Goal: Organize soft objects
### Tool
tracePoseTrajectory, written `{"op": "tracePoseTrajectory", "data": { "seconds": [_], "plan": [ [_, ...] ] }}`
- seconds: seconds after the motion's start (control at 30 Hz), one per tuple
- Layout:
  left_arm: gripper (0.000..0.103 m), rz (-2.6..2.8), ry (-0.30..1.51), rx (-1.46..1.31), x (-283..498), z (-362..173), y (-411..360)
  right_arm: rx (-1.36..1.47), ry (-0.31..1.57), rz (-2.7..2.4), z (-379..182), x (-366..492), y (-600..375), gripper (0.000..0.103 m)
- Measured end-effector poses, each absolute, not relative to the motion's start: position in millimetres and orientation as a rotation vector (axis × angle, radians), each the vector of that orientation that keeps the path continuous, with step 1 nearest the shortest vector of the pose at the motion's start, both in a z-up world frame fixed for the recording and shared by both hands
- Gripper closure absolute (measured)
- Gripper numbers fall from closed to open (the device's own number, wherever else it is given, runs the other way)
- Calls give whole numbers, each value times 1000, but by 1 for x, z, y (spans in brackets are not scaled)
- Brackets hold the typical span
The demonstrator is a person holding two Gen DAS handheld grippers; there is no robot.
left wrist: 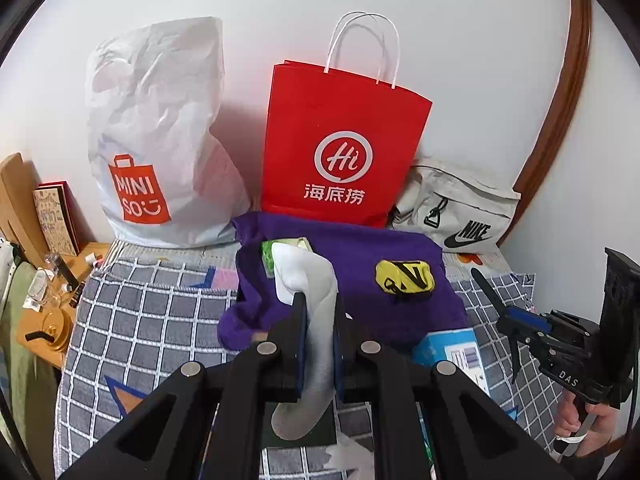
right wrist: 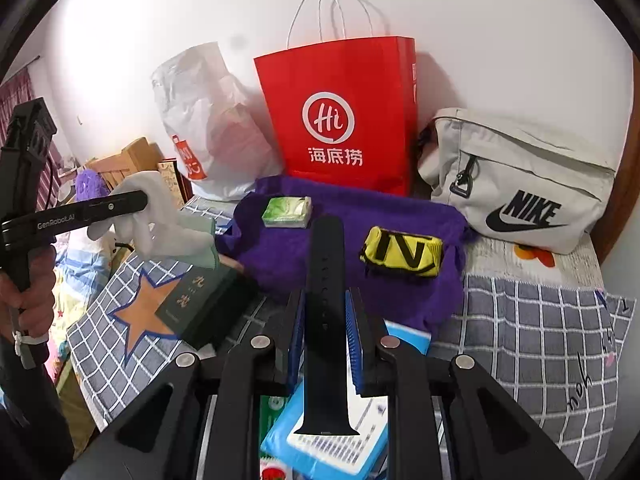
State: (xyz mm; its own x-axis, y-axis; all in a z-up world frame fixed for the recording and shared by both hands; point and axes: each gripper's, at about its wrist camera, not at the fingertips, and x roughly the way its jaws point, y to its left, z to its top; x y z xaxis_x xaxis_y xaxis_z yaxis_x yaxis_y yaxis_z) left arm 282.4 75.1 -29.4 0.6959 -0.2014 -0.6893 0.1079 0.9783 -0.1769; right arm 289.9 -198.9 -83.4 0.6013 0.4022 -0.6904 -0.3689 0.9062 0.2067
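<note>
My left gripper (left wrist: 318, 300) is shut on a white and grey sock (left wrist: 316, 344) that hangs down between its fingers; the sock also shows in the right wrist view (right wrist: 160, 220). My right gripper (right wrist: 326, 296) is shut on a black watch strap (right wrist: 326, 300), held above the bed. A purple towel (left wrist: 360, 248) lies on the bed, with a yellow and black folded item (left wrist: 404, 276) and a green tissue pack (right wrist: 287, 211) on it. A red paper bag (left wrist: 340, 148), a white Miniso bag (left wrist: 160, 148) and a grey Nike pouch (left wrist: 456, 208) stand against the wall.
The bed has a grey checked cover (left wrist: 160, 320). A dark green booklet (right wrist: 200, 304) and a blue tissue pack (right wrist: 340, 436) lie on it near the grippers. A wooden side table (left wrist: 48, 320) with glassware stands at the left.
</note>
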Motion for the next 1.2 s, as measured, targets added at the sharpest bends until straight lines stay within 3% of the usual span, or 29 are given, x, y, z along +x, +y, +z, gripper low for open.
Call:
{"op": "tracePoseTrajectory", "data": {
  "seconds": [0.57,1.2],
  "plan": [
    [92,-204,795,-111,347,-38,59,67,840,414,-106,376,-201,83],
    [92,-243,945,-110,408,-110,35,78,949,359,-166,422,-214,83]
  ]
}}
